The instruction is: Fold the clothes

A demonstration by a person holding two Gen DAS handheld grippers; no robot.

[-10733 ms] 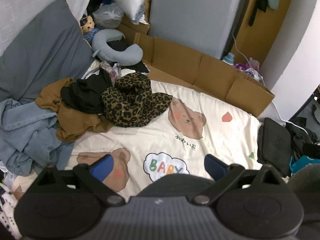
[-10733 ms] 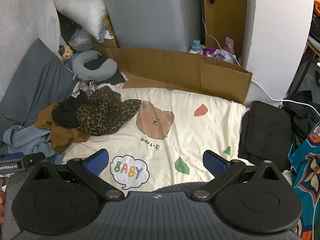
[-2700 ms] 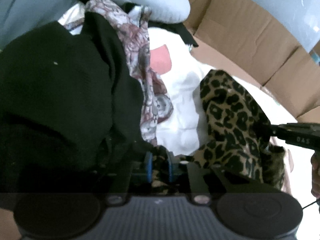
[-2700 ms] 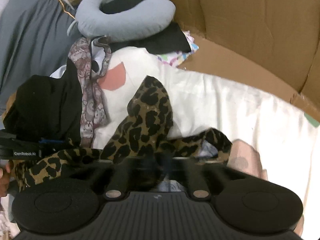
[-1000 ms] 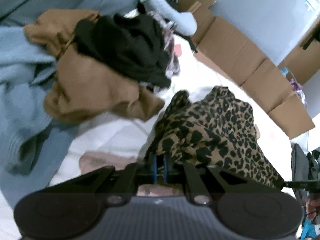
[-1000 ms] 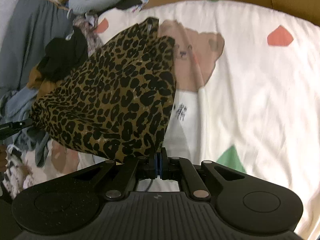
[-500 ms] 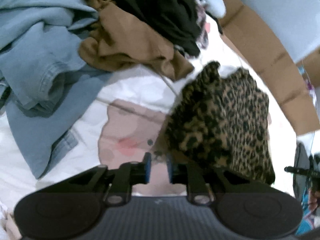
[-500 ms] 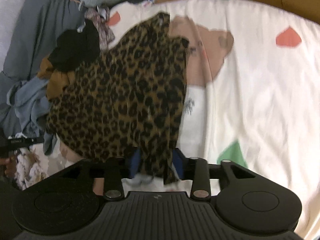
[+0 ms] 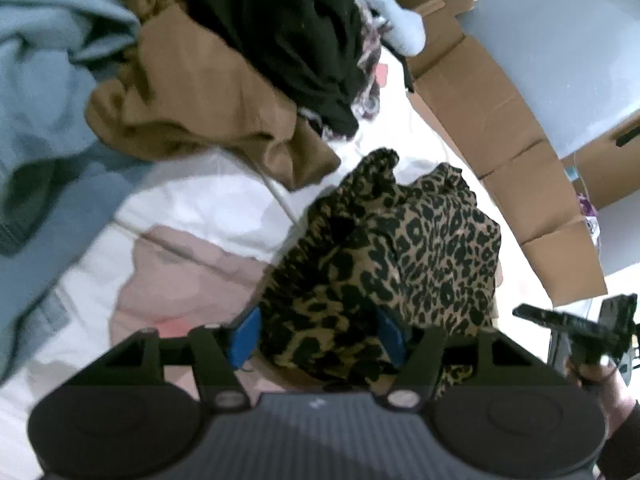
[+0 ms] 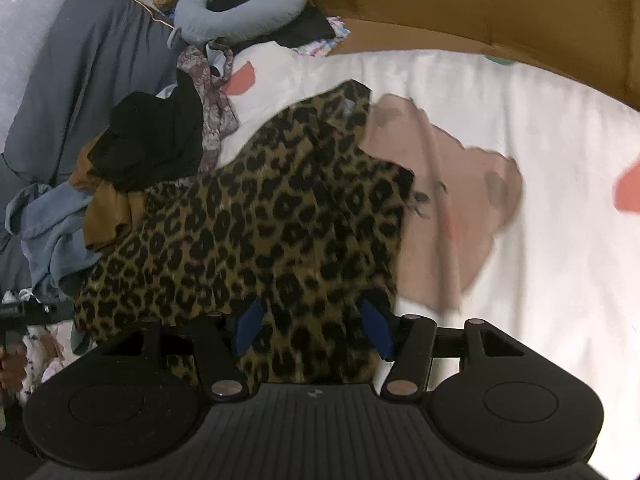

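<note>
A leopard-print garment (image 9: 400, 252) (image 10: 272, 216) lies spread on the white bear-print sheet (image 9: 208, 208) (image 10: 500, 112). My left gripper (image 9: 322, 336) is open, its blue pads apart with the garment's near edge lying loose between them. My right gripper (image 10: 314, 330) is open too, straddling the garment's other edge. The right gripper also shows at the right edge of the left wrist view, and the left gripper at the left edge of the right wrist view.
A pile of clothes lies beside the garment: a brown piece (image 9: 200, 92) (image 10: 104, 208), a black piece (image 9: 288, 36) (image 10: 152, 144), blue denim (image 9: 44, 92) (image 10: 52, 224). A grey neck pillow (image 10: 240, 8), a grey cushion (image 10: 80, 92) and cardboard walls (image 9: 500, 120) (image 10: 480, 4) border the sheet.
Both grippers have opened and let go of the leopard garment, which has dropped from hanging onto the sheet. Both have moved closer to the sheet.
</note>
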